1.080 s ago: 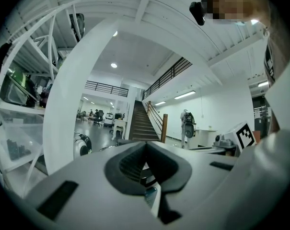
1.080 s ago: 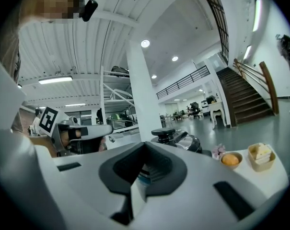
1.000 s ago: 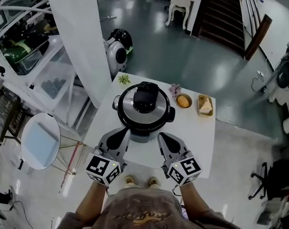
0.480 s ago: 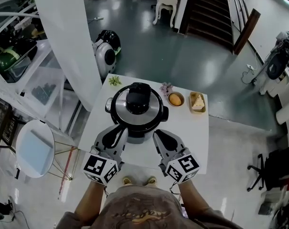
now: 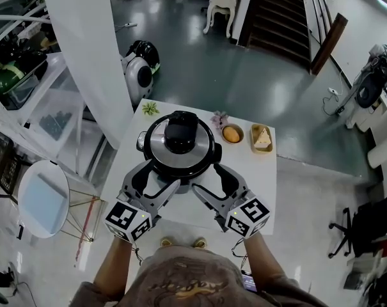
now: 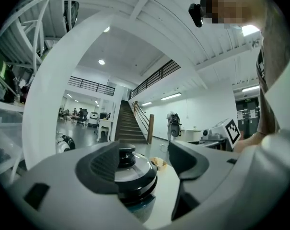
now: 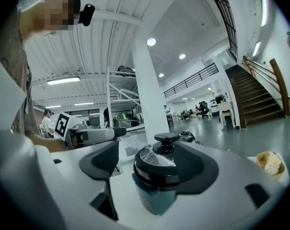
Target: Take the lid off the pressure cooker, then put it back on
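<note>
While your left gripper and your right gripper both hold their jaws spread wide, having just been opening, neither pinches anything. In each gripper view the pads stand apart, the pressure cooker shows ahead between them, and bare desk is visible in front of it.

From the head view, the 2 grippers sit side by side at the near edge of the desk. They angle inward toward the cooker's near side, the left one at its near-left and the right one at its near-right. The outer jaw tips come close beside the cooker body. I cannot tell from above whether any tip touches it.

The lid is still seated on the cooker, with its black top handle in the middle. So you are on step 1, the approach to take the lid off, and the grasp has not yet been made.

The next move, as I judge it, calls for you to raise both grippers to lid height. Carry them forward, settle the pads on opposite sides of the lid or its handle, and close evenly. A cooker lid of this kind probably needs a turn to unlock before it lifts, so expect to twist first and keep the body from sliding.

Beyond the cooker on your right stand a small bowl and a tray. Keep the right gripper's swing clear of them.
</note>
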Demonstrator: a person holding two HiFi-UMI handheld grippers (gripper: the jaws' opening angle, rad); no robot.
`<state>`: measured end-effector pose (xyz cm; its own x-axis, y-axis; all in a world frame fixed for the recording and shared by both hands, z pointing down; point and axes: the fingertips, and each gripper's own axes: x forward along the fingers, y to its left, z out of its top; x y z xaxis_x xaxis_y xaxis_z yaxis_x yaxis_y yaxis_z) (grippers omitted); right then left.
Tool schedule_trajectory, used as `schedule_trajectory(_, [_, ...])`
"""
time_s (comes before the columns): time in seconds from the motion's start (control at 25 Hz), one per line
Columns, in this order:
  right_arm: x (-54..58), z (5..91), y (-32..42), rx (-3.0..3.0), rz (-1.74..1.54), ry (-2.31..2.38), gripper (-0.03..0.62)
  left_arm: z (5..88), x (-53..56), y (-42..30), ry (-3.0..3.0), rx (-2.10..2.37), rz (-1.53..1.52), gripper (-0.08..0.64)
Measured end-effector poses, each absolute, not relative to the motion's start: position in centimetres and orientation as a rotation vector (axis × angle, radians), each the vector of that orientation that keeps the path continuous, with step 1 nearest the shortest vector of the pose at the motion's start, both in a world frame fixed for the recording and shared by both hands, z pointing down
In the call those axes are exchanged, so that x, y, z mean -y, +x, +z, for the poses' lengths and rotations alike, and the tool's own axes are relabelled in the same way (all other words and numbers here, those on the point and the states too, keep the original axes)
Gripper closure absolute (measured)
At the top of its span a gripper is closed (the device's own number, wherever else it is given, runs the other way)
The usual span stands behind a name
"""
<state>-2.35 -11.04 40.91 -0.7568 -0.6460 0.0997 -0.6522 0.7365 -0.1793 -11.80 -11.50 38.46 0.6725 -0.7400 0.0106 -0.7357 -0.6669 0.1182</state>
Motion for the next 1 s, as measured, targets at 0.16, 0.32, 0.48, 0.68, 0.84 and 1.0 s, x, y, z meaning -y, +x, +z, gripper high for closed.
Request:
schedule_trajectory(0.16, [12.1,40.9,-2.6,2.903,0.293,1.003,0.221,38.5,12.7,-12.1,2.798,1.208,-0.017,0.242])
schedule_trajectory(0.32, [13.6,41.1,-2.9,2.887,0.251,0.934,0.219,38.9,14.3,-12.3,2.83,1.167,0.043,0.242])
schedule_trajectory(0.48, [15.6,41.8,-3.4,2.87,0.223,0.882,0.219,39.8,16.1,-12.4,2.872,1.107,0.124,0.243])
schedule_trajectory(0.68, [18.4,42.4,-4.4,2.832,0.198,0.819,0.219,40.9,18.8,-12.3,2.907,1.059,0.218,0.25])
schedule_trajectory(0.84, [20.5,42.6,-5.0,2.809,0.176,0.793,0.224,41.8,20.7,-11.9,2.921,1.012,0.275,0.261])
schedule_trajectory(1.0, [22.1,43.0,-5.9,2.772,0.149,0.74,0.242,42.5,22.1,-11.5,2.932,0.981,0.321,0.268])
